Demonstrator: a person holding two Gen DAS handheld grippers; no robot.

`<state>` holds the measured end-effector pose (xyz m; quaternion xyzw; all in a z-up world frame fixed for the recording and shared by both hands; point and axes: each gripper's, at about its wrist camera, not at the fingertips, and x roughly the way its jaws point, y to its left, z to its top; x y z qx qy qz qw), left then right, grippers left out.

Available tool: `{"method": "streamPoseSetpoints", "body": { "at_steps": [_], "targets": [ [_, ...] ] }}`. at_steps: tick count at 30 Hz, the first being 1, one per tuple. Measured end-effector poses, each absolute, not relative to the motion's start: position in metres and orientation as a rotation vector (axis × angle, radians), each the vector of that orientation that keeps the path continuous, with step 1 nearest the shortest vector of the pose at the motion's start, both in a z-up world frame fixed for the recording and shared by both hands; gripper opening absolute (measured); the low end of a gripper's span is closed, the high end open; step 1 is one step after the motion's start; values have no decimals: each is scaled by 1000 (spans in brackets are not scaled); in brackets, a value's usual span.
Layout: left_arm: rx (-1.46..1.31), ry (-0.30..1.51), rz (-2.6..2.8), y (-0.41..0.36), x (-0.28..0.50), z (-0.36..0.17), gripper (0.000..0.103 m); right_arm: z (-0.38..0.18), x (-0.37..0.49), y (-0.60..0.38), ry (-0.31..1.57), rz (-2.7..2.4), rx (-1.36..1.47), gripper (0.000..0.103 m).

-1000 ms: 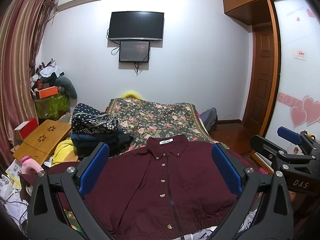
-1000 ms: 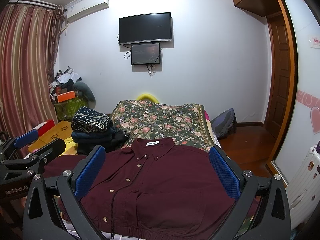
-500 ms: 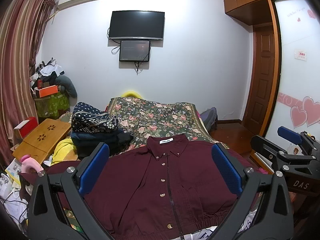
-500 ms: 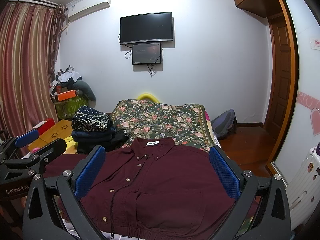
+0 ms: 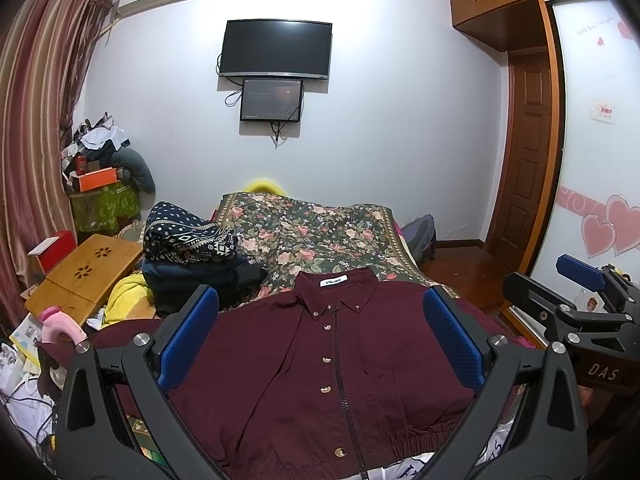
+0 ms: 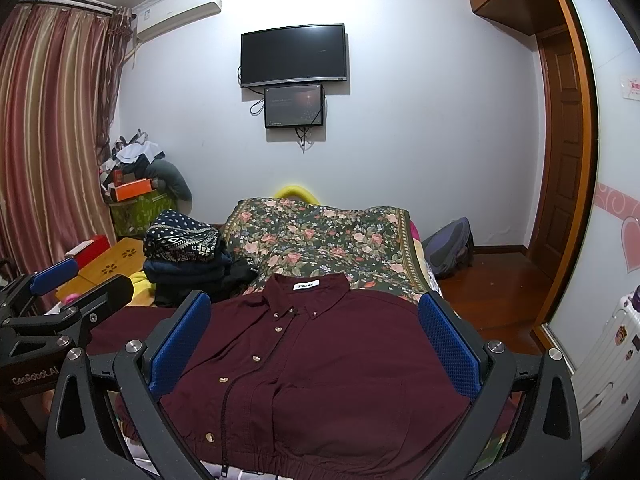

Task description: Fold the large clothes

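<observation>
A dark maroon button-up jacket (image 5: 320,368) lies flat, front up, collar away from me, on the near end of the bed; it also shows in the right wrist view (image 6: 320,360). Its sleeves spread out to the sides. My left gripper (image 5: 320,336) is open and empty, held above the jacket. My right gripper (image 6: 312,340) is open and empty, also above it. The right gripper shows at the right edge of the left wrist view (image 5: 580,320), and the left gripper shows at the left edge of the right wrist view (image 6: 52,312).
A floral bedspread (image 5: 312,236) covers the far bed. A stack of folded clothes (image 5: 188,256) sits at its left. A wooden lap table (image 5: 84,276) and clutter lie left. A backpack (image 6: 448,248), door and wardrobe stand right.
Both grippers have barely drifted; the view shifts slightly. The jacket has not moved.
</observation>
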<state>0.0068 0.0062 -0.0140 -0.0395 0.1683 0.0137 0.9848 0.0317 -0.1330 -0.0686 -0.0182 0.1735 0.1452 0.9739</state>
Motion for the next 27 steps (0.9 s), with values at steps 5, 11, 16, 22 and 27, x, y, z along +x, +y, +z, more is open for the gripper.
{"method": "streamPoseSetpoints", "body": {
  "at_steps": [5, 11, 16, 22, 27],
  "targets": [
    [-83, 341, 30, 7, 7, -14, 103, -70, 30, -134, 351, 293, -39, 103],
    [-101, 351, 33, 11, 9, -15, 103, -73, 32, -132, 357, 292, -48, 103],
    [-109, 355, 48, 19, 12, -16, 103, -74, 37, -129, 369, 290, -58, 103],
    [-134, 366, 91, 39, 21, -20, 103, -79, 49, -124, 396, 277, -78, 103],
    [-158, 378, 170, 69, 32, -25, 103, -83, 62, -117, 423, 266, -105, 103]
  ]
}}
